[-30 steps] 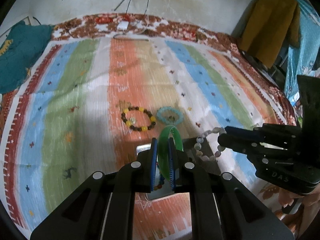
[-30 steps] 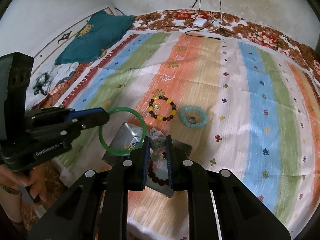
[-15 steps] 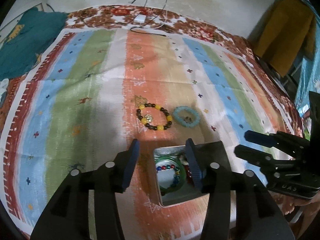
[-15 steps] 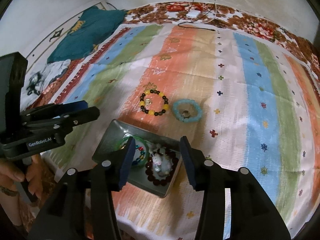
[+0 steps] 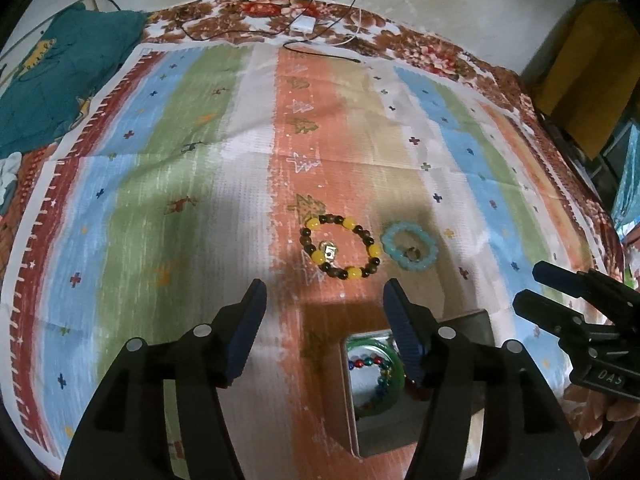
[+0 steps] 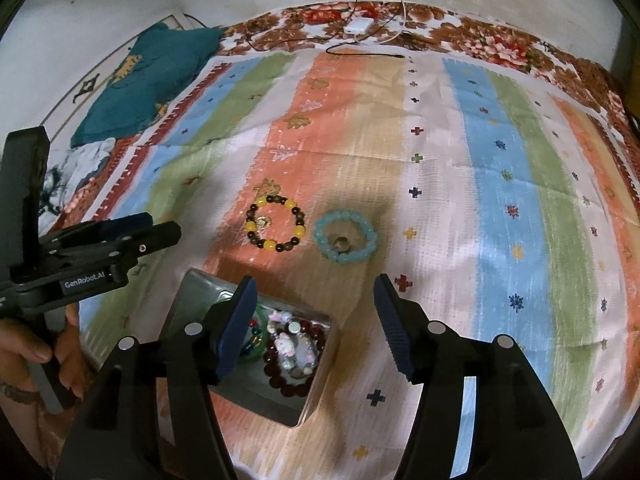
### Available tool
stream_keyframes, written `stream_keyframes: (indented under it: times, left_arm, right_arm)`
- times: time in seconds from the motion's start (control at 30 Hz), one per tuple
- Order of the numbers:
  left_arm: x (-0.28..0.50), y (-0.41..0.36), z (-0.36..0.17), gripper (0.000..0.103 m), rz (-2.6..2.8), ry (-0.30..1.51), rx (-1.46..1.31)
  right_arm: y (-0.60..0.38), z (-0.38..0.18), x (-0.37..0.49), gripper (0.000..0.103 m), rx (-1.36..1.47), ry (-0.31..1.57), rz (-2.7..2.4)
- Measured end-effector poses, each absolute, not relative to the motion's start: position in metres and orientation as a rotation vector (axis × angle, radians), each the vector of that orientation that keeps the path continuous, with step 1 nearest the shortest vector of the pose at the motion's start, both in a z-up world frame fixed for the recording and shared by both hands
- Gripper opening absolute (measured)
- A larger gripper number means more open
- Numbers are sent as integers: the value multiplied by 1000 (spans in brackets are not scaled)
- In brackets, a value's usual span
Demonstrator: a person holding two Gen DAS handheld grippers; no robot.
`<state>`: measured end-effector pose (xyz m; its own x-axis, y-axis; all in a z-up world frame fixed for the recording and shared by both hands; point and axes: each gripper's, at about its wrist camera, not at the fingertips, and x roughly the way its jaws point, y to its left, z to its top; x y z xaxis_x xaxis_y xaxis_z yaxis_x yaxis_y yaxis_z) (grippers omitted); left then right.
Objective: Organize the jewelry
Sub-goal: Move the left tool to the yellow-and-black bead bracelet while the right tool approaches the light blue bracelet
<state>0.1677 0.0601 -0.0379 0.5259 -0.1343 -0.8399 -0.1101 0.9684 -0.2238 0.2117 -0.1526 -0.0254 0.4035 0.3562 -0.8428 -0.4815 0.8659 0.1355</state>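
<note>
Both claws over a striped cloth (image 5: 192, 184) spread on a bed. Left claw (image 5: 322, 312) spread wide and widening further, nothing between its blue pads (image 5: 246, 328), only cloth below. Right claw (image 6: 312, 312) likewise wide and widening, nothing pinched, one pad (image 6: 236, 324) over the near corner of the metal tin (image 6: 316, 396). Right claw also visible from the left camera, at the right edge (image 5: 536, 288), held by a hand (image 5: 612, 412); left claw visible from the right camera at the left edge (image 6: 160, 228), held by a hand (image 6: 24, 354).

Tin low in both views, close under the claws, resting on the cloth. Inside it: a green bangle (image 5: 390, 364) around a string of coloured beads (image 5: 372, 362), and beside those a dark red bead bracelet (image 6: 280, 382) with a pale, pearly bracelet (image 6: 294, 346) on top.

Still out on the cloth, just beyond the tin: a brown and yellow bead bracelet (image 6: 276, 225) with a small charm, and just to its right, apart from it, a light blue bead bracelet (image 6: 346, 237). Both flat, untouched by either claw.

Teal fabric (image 6: 148, 80) at the far left of the bed; white charger and cables (image 6: 358, 26) at the far edge by the wall.
</note>
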Motion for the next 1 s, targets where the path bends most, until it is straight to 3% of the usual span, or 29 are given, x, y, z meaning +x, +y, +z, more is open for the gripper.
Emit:
stream_keyframes:
  times: [1.0]
  left_arm:
    - [229,71,-79,66,11,1120,-231]
  right_arm:
    - [-141,-75,274,63,-173,1132,426]
